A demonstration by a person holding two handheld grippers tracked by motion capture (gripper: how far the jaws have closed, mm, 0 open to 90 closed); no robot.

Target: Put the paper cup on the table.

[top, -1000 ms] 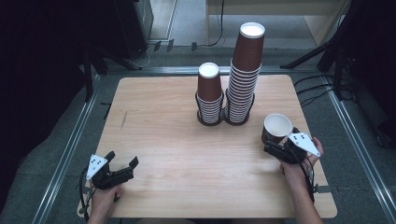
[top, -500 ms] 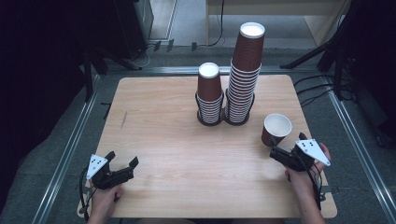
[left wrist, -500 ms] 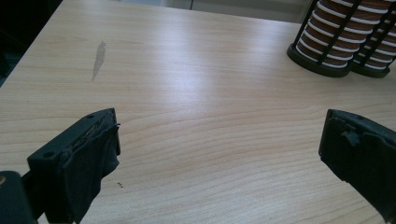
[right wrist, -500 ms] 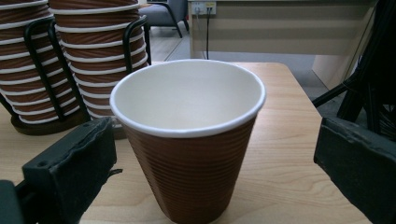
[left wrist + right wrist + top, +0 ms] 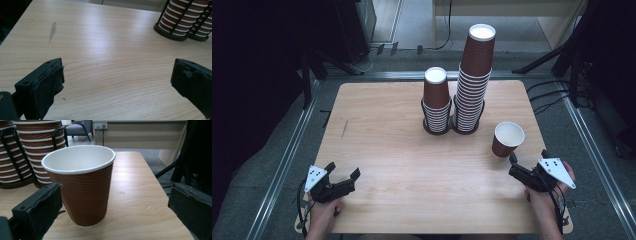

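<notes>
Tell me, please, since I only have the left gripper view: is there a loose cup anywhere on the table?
Observer: Yes, one cup stands upright, mouth up, near the table's right edge, apart from the two stacks.
Operator: Thank you. Is the right gripper holding it?
Observer: No. The right tongs are open, just short of the cup and not touching it.
Operator: Are the stacks the same height?
Observer: No, the right stack is clearly taller than the left stack.

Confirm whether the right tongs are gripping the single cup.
No, the right tongs stand open, apart from the upright cup.
</notes>
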